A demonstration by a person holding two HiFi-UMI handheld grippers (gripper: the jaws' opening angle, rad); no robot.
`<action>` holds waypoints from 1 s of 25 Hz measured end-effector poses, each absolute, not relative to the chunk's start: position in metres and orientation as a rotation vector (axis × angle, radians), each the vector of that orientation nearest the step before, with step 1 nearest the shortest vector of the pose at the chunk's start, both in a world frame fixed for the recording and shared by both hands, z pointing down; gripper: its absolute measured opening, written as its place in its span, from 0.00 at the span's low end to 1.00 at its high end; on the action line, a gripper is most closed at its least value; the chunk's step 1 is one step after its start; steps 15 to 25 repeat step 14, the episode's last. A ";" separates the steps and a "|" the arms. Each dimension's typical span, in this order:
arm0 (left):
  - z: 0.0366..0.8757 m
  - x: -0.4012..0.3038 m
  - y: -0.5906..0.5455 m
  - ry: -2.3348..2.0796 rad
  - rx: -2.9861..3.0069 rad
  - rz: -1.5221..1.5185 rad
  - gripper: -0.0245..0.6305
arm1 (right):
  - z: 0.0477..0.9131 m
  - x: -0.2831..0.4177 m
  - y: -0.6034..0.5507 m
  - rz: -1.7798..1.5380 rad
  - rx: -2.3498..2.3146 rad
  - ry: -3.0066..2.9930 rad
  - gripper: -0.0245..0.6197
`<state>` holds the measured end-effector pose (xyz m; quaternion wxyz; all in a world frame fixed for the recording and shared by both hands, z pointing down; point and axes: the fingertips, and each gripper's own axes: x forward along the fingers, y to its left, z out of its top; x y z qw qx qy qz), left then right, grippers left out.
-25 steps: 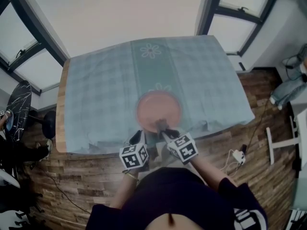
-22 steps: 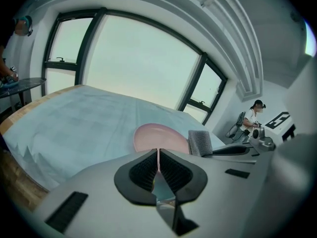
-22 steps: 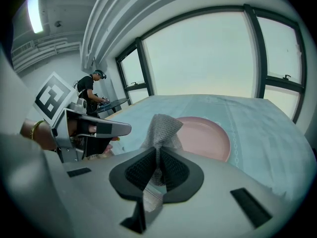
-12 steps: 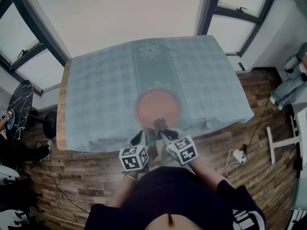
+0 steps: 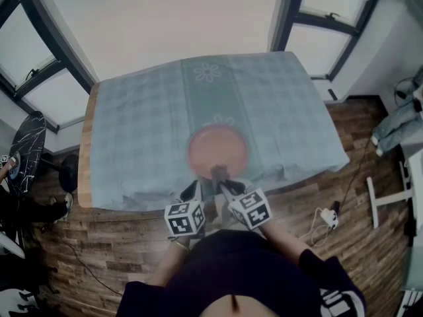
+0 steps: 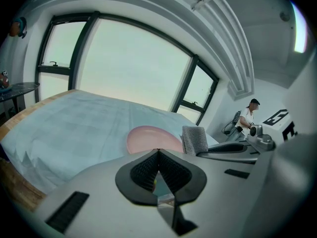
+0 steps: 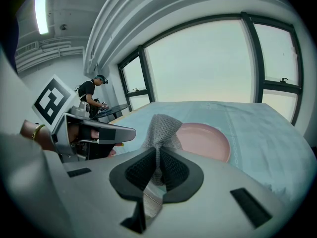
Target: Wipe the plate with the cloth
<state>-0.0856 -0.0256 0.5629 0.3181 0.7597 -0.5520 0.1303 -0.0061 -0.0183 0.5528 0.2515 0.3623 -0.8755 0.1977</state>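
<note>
A pink plate [image 5: 218,148] lies on the teal checked tablecloth [image 5: 132,131], near the table's front edge. My right gripper [image 7: 157,150] is shut on a grey knitted cloth [image 7: 161,128], which sticks up from its jaws just above the plate's [image 7: 205,140] near rim. In the head view the cloth [image 5: 218,173] hangs at that rim. My left gripper [image 6: 158,151] is shut with nothing between its pads; it hovers close beside the right one, left of the cloth [image 6: 195,139] and short of the plate [image 6: 153,139].
The table's front edge [image 5: 165,200] runs just under both grippers. Large windows stand behind the table. A person [image 7: 91,95] works at a dark side table [image 5: 25,147] to the left. Cables lie on the wooden floor [image 5: 327,216] at right.
Both grippers have risen a little and drawn slightly back toward me, the cloth going with the right one. The plate has not moved.
</note>
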 end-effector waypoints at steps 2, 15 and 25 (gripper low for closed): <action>0.563 -0.086 -0.026 -1.450 1.998 0.343 0.06 | 0.552 -0.008 -0.019 0.531 0.984 -2.385 0.09; 0.565 -0.089 -0.028 -1.442 1.984 0.321 0.06 | 0.553 -0.017 -0.018 0.511 0.944 -2.388 0.09; 0.565 -0.089 -0.028 -1.442 1.984 0.321 0.06 | 0.553 -0.017 -0.018 0.511 0.944 -2.388 0.09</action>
